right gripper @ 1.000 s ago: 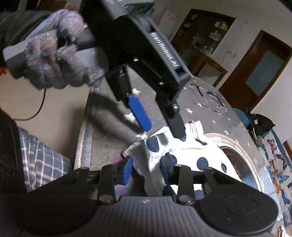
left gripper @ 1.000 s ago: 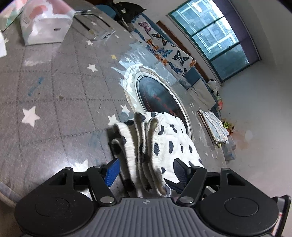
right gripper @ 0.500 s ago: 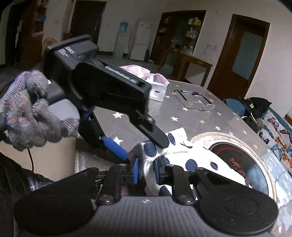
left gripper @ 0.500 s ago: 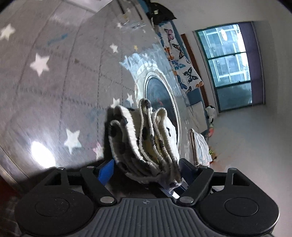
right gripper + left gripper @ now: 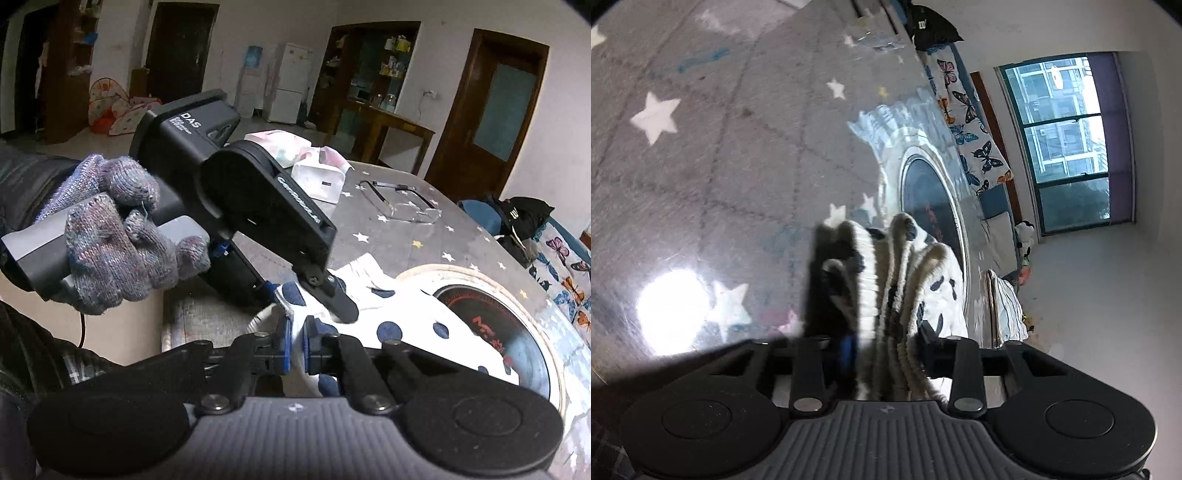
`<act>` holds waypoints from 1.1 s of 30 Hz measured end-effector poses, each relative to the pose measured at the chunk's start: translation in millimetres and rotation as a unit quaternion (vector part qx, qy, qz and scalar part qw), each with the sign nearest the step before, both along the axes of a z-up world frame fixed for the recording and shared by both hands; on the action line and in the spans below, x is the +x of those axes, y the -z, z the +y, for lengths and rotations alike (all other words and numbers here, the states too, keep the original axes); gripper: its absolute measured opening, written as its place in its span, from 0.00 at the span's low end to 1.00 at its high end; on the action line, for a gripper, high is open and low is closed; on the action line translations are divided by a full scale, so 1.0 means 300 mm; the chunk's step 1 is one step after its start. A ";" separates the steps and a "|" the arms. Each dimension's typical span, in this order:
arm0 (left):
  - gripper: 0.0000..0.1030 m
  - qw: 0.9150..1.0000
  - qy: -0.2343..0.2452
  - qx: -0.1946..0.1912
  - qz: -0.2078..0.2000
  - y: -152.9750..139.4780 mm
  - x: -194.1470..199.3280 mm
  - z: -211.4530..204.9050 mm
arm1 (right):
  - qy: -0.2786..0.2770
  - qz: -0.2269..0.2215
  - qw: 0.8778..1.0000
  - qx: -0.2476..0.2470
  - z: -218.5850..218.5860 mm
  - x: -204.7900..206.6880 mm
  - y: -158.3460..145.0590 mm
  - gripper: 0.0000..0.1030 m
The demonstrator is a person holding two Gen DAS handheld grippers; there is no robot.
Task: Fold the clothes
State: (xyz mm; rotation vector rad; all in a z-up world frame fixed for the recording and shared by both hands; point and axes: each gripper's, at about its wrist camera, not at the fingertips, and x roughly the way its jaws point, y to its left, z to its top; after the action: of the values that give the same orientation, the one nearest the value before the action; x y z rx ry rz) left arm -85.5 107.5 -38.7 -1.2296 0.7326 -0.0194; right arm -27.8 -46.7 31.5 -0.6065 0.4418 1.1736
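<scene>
A bunched edge of the white garment with dark dots (image 5: 373, 317) is pinched between the blue pads of the right gripper (image 5: 294, 345) at the near edge of the star-patterned table (image 5: 406, 236), the rest lying spread toward the round inset (image 5: 517, 332). Several stacked folds of it are clamped in the left gripper (image 5: 886, 343), held by a gloved hand (image 5: 118, 240); farther off, glasses (image 5: 402, 206) and a tissue pack (image 5: 317, 177) are seen

Open star-patterned desk (image 5: 701, 155) from 9 to 12 o'clock in the left wrist view, nothing standing on it. Blocked at 1 o'clock by the round inset burner (image 5: 491, 332). Crowded at 12 in the right wrist view: glasses (image 5: 402, 206), tissue pack (image 5: 314, 173). Left gripper (image 5: 314, 295) close ahead of right gripper (image 5: 295, 343), bunched spotted garment (image 5: 388, 317) between.
</scene>
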 end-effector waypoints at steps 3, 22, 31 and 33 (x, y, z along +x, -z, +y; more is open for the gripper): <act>0.32 1.000 0.004 0.009 -0.001 0.000 0.003 0.002 | 0.005 0.018 1.000 0.009 -0.021 0.015 -0.016 0.13; 0.32 0.998 0.022 0.056 -0.013 -0.030 0.044 0.008 | 0.284 0.125 0.946 0.093 -0.342 0.345 -0.034 0.34; 0.32 0.996 0.033 0.078 -0.012 -0.041 0.060 0.014 | 0.361 0.215 0.898 0.129 -0.434 0.518 0.093 0.34; 0.33 0.995 0.037 0.087 -0.013 -0.045 0.067 0.013 | 0.365 0.224 0.894 0.132 -0.441 0.527 0.107 0.34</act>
State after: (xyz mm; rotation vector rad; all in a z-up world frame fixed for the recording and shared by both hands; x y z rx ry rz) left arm -65.3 111.4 -25.3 -1.0351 0.7413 -0.0314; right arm 130.3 -179.1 -0.7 0.0971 0.8030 0.6108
